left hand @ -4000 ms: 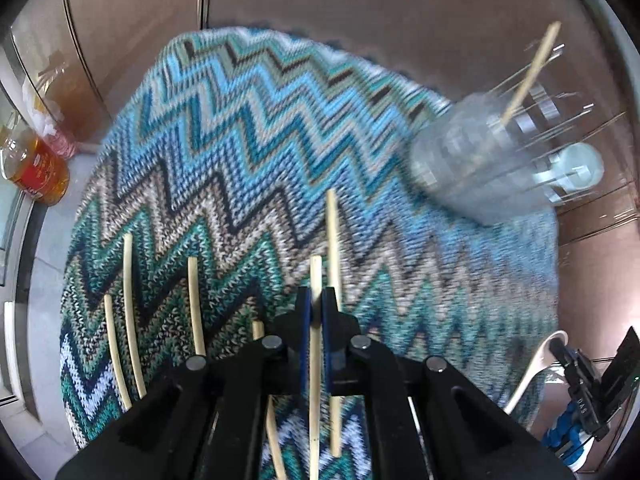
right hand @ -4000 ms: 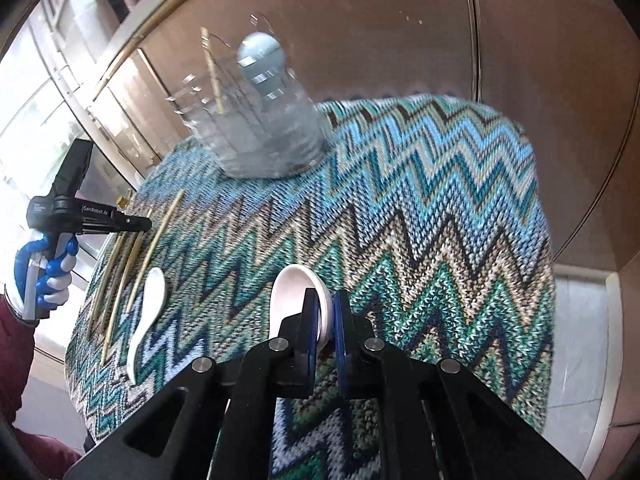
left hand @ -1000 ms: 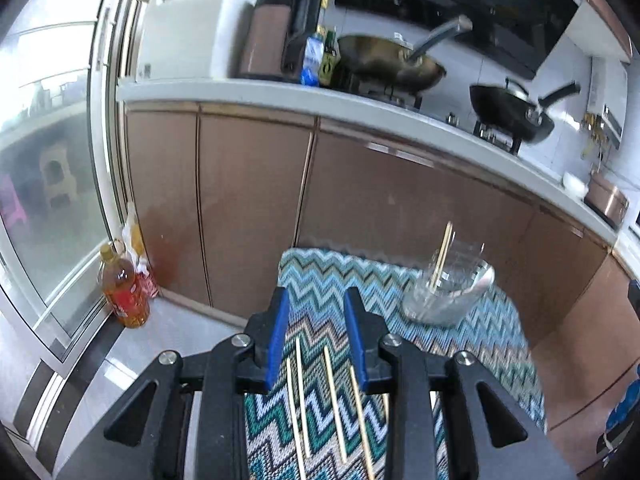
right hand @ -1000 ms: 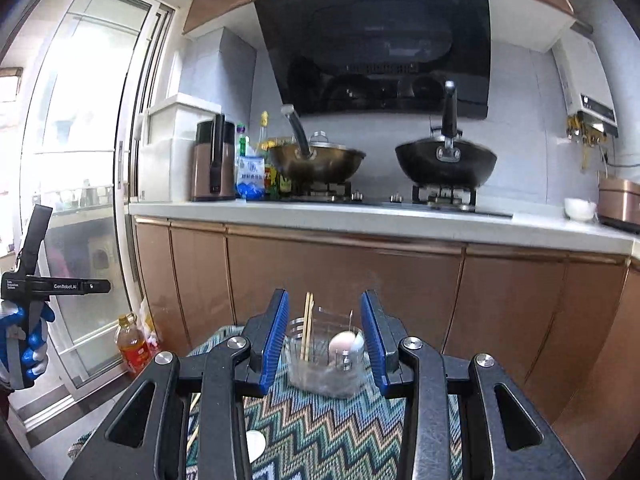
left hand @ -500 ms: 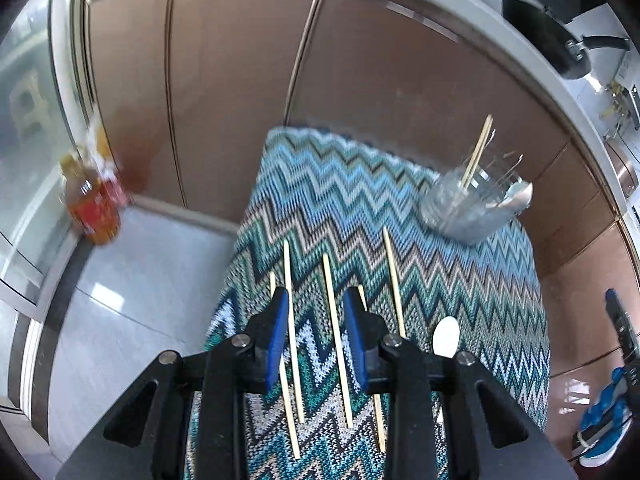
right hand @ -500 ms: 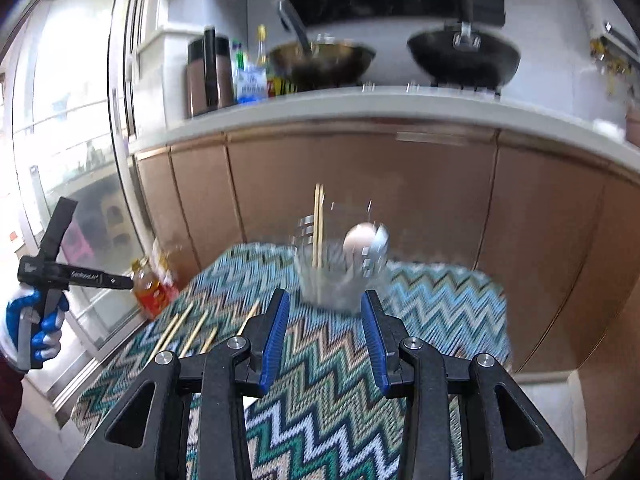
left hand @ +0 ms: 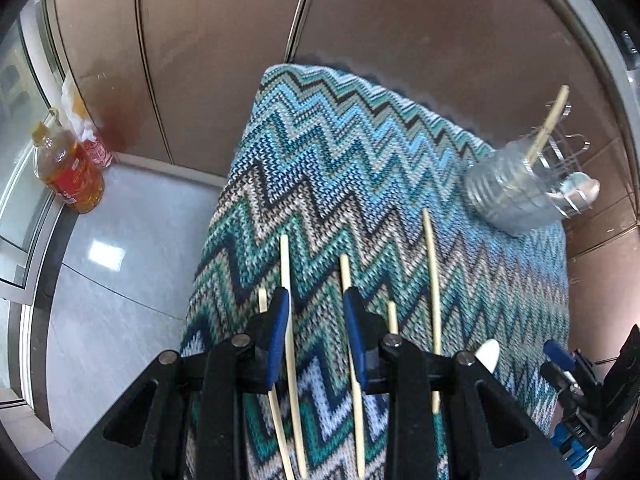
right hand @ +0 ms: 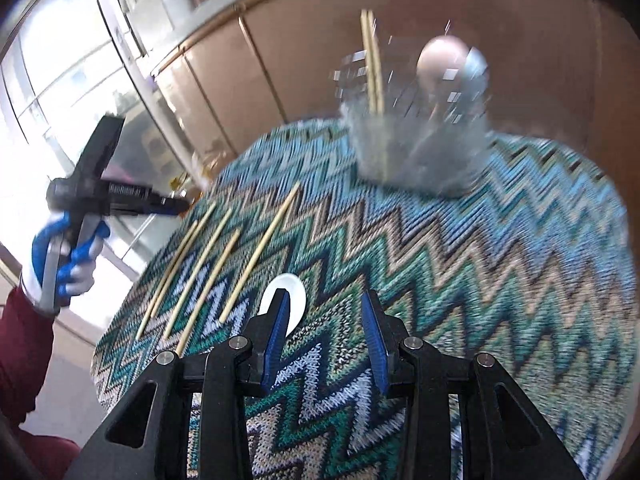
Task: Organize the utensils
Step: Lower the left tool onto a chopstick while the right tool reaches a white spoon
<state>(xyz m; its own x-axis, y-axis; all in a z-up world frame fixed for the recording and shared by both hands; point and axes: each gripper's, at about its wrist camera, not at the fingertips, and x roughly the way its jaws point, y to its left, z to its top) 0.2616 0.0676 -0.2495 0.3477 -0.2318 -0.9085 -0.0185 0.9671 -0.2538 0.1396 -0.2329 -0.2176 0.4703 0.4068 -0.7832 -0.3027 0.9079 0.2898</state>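
Note:
Several bamboo chopsticks lie side by side on a zigzag-knit table cover; they also show in the right wrist view. A clear utensil holder at the far right holds chopsticks and a spoon; it is blurred in the right wrist view. A white spoon lies near the right gripper; its tip shows in the left wrist view. My left gripper is open and empty above the chopsticks. My right gripper is open and empty just right of the spoon.
An oil bottle stands on the grey floor at the left, by the brown cabinet doors. The table cover's left edge drops off beside the chopsticks. The left hand-held gripper shows at the left of the right wrist view.
Both grippers have tilted down and come closer to the table. The left now hangs over the chopsticks; the right has come down close to the white spoon. Both stay open.

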